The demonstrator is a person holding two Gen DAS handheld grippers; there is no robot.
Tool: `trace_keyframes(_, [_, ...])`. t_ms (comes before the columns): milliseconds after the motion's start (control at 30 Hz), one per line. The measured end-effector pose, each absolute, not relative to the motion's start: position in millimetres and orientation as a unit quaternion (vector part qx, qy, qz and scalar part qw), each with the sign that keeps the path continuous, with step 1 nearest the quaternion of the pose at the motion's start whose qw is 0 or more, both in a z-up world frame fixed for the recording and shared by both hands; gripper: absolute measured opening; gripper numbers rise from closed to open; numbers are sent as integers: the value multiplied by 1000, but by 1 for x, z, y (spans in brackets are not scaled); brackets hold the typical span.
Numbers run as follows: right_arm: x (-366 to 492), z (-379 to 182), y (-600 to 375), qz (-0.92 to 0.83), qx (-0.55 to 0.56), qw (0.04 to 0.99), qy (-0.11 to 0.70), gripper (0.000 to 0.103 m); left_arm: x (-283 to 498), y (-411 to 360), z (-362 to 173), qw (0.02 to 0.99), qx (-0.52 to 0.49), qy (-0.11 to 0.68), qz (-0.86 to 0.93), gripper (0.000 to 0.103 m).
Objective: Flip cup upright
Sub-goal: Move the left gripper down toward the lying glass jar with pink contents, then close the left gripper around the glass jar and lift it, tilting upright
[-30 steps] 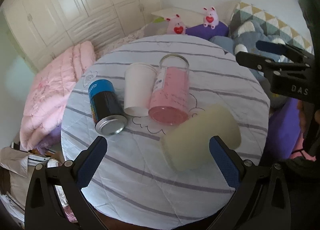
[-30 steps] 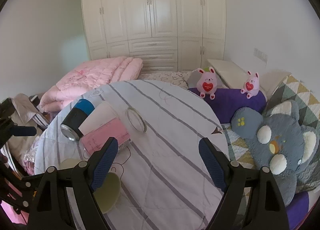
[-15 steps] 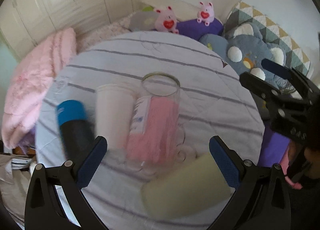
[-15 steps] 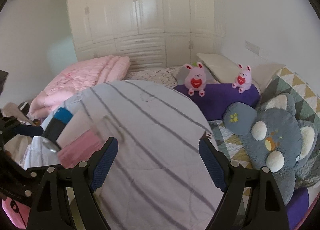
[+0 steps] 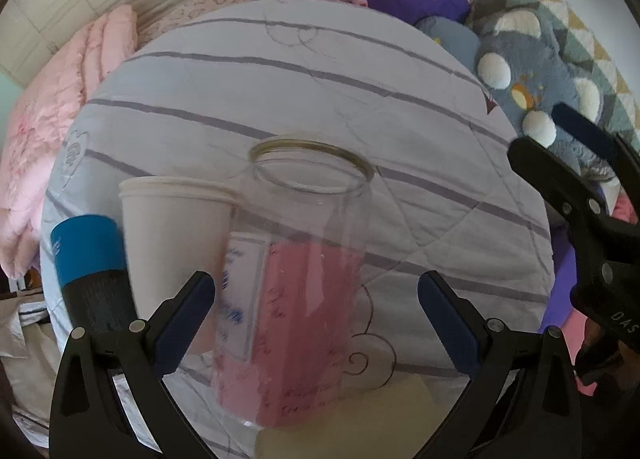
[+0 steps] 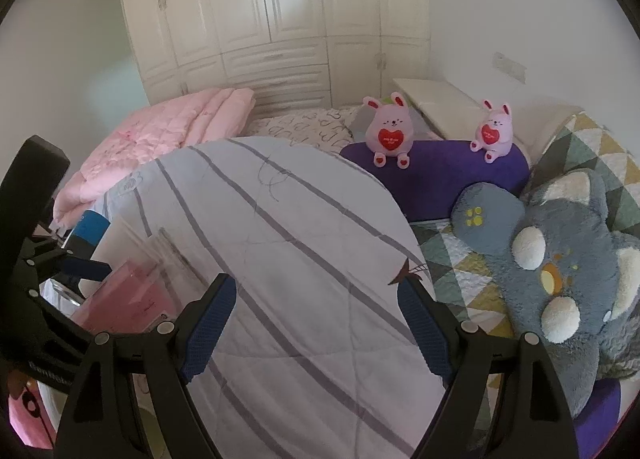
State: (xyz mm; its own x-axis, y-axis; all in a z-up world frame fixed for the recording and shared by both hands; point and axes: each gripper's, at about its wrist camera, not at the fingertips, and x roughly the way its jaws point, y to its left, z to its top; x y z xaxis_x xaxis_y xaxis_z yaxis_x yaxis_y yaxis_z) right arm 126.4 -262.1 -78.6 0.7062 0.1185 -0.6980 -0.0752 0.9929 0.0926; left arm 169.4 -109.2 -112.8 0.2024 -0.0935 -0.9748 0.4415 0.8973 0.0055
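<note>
A bedroom with cream wardrobe doors (image 6: 280, 19) along the back wall. In front of me is a round table (image 5: 360, 119) covered in a pale quilted cloth with thin purple stripes. Beyond it lie a folded pink quilt (image 6: 160, 139), two pink plush bunnies (image 6: 390, 131) with red hearts sitting on a purple cushion (image 6: 440, 175), and a large grey-blue plush (image 6: 568, 259) on a triangle-patterned blanket.

Several containers lie on their sides on the table, side by side. Nearest my left gripper (image 5: 316, 311) is a clear glass jar (image 5: 296, 279), its open mouth pointing away from me; a pink sheet with writing and a white label show through its wall. Whether the pink fills the jar or only lines it, I cannot tell. Touching its left side is a white paper cup (image 5: 176, 231), also on its side, its rim towards the far end; its inside is hidden. Left of that lies a dark can (image 5: 90, 267) with a blue band. A pale cream cup (image 5: 360, 419) shows at the bottom edge, mostly out of frame.

My left fingers are spread wide, one on each side of the glass jar's lower half, gripping nothing. My right gripper (image 6: 318, 317) is also spread open and holds nothing, over bare cloth, with the containers well off to its left.
</note>
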Motion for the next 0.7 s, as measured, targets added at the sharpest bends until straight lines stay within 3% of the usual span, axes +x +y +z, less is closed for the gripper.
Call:
trace_keyframes(167, [132,-82,-267,59,28,921,384,84,182,-106,-126,754,132,627,-146,91])
trace_keyframes(233, [133,-83,-269,60,30,920,386,84,184,-103,-128,755,131,629,-133,76])
trace_keyframes(700, [147,-83,-298,44,52,923,379,84,228,-119,-111,752,-34,643,-137,76])
